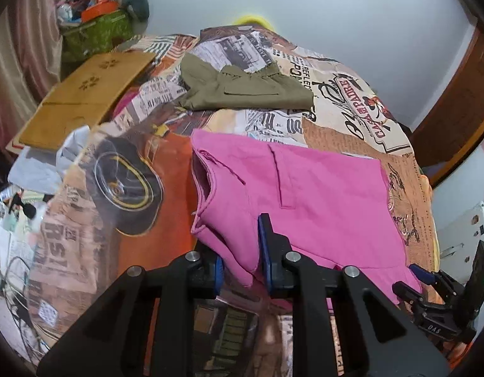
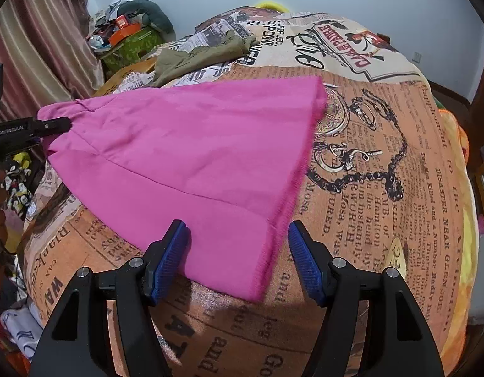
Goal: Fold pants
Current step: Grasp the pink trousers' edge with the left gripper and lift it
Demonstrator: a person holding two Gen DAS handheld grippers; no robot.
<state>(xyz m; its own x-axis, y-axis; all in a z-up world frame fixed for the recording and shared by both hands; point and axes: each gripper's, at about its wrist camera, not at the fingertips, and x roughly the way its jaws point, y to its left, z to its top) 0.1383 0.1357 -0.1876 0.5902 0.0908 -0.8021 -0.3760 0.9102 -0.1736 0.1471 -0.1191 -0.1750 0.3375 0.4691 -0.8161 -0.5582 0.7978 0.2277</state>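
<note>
Two grippers work the pink pants point(image 1: 308, 188) spread mid-frame on the printed bedspread point(image 2: 383, 157). At bottom centre of its view, the left gripper point(image 1: 243, 267) is clamped on the waist edge. At bottom centre, the right gripper point(image 2: 239, 257) stands apart, straddling the hem corner. Olive shorts point(image 1: 245, 88) lie above.

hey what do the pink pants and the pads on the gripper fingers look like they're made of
Pink pants: probably a matte woven cotton-like cloth; soft creases, stitched seams and a frayed hem show. Pads on the right gripper: likely blue rubber or soft plastic, with a fine gridded grip texture and dull finish.
</note>
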